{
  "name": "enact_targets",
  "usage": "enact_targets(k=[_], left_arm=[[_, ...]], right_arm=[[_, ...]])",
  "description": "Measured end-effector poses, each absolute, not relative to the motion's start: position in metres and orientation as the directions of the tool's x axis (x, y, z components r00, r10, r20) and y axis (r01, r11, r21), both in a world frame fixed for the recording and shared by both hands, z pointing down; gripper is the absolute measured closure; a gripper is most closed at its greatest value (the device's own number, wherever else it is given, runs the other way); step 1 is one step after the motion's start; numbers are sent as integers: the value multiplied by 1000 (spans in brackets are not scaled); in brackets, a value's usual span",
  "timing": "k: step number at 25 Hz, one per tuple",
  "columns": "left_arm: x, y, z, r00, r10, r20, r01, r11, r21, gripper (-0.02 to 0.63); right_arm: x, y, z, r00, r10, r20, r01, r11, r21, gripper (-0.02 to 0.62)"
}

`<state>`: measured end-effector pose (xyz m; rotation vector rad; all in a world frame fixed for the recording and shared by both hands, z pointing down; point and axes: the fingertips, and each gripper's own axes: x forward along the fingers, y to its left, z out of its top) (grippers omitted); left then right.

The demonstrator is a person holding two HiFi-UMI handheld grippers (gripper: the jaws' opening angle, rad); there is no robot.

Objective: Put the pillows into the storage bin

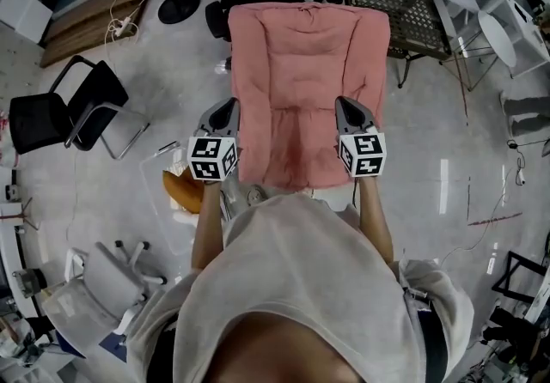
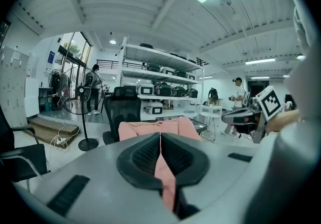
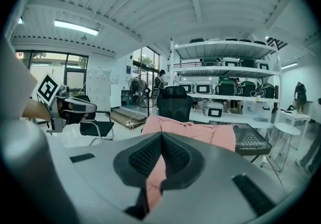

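A large pink pillow [image 1: 305, 89] is held out flat in front of the person, above the floor. My left gripper [image 1: 234, 115] is shut on its left edge and my right gripper [image 1: 344, 112] is shut on its right edge. In the left gripper view pink fabric is pinched between the closed pads of the left gripper [image 2: 161, 155], and the pink pillow [image 2: 155, 128] stretches ahead. The right gripper view shows the same: the right gripper [image 3: 159, 160] is clamped on pink cloth, with the pink pillow [image 3: 195, 131] beyond. A clear storage bin [image 1: 172, 201] lies low at the left, partly hidden by the left arm.
A black chair [image 1: 69, 111] stands at the left, a fan stand [image 1: 176, 3] and a wooden pallet [image 1: 90, 21] behind it. A mesh crate [image 1: 395, 8] sits behind the pillow. A grey office chair [image 1: 99, 287] is at the lower left. Shelves [image 3: 225, 87] line the far wall.
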<state>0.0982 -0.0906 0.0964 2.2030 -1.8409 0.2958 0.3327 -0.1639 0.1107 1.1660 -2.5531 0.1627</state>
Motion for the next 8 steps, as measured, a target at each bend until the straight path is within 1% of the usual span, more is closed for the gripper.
enact_targets(k=[8], left_arm=[[101,-89,92,186,-930,316,-982,-180,49,591]], right_arm=[[332,-160,109,-617,-712,335,-750,661,27,598]])
